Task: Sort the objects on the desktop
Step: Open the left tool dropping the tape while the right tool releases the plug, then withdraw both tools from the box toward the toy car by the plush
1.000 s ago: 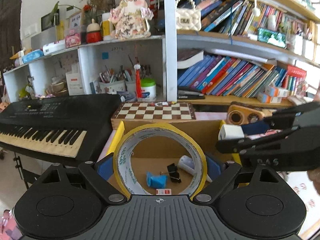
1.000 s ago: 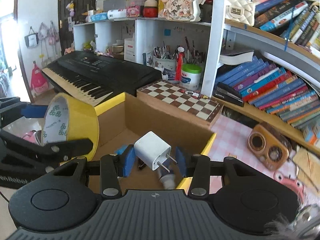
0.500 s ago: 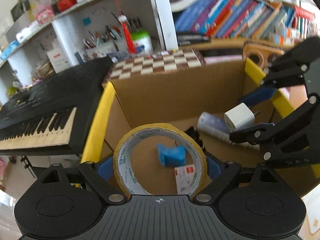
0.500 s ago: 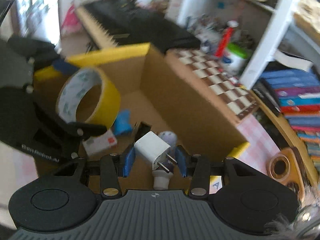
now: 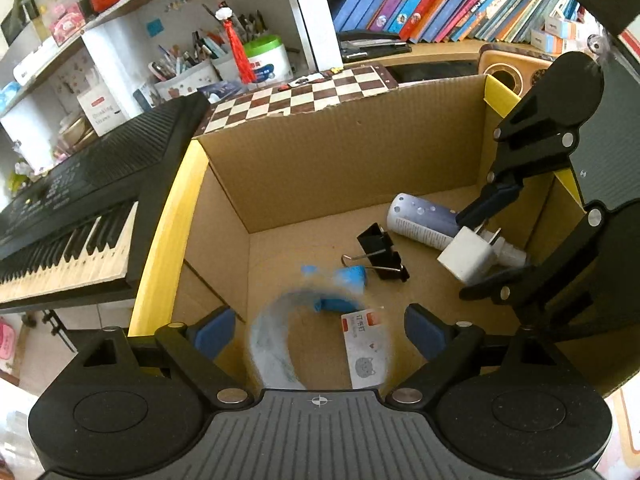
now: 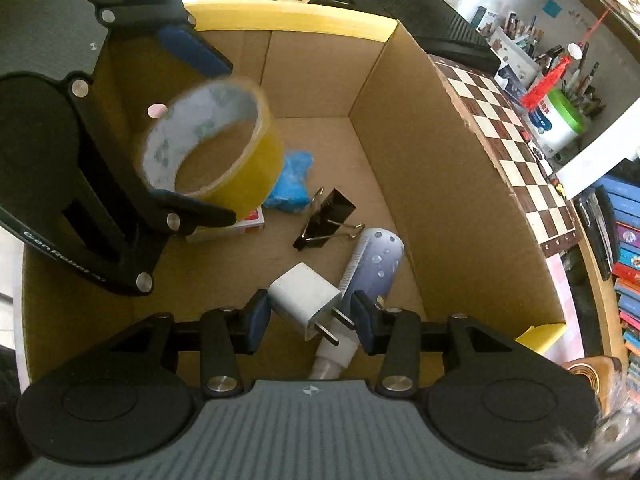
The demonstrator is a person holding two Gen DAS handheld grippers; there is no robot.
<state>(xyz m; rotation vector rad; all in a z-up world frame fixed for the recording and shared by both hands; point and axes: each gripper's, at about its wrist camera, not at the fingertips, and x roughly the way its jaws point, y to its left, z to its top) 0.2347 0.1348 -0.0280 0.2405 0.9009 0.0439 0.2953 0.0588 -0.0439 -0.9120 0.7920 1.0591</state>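
Both grippers are inside an open cardboard box (image 5: 340,160) with yellow-taped rims. My left gripper (image 5: 316,330) is open; the yellow tape roll (image 6: 212,148) is blurred between its fingers and dropping free, a smear in the left wrist view (image 5: 276,344). My right gripper (image 6: 308,316) has its jaws wider than the white plug adapter (image 6: 304,300), which sits loosely between them, also in the left wrist view (image 5: 466,256). On the box floor lie a black binder clip (image 5: 380,252), a blue lump (image 6: 292,182), a white-and-red card (image 5: 364,356) and a lavender tube (image 5: 424,220).
A chessboard (image 5: 296,100) lies against the box's far wall. A black keyboard (image 5: 80,200) stands to the left. Shelves with pen cups, a green-lidded tub (image 5: 266,58) and books (image 5: 440,4) run behind. A wooden speaker (image 5: 508,70) sits at the right.
Both grippers have dropped down into the box. My left gripper opened and the tape roll is falling out. My right gripper's jaws have spread around the adapter.
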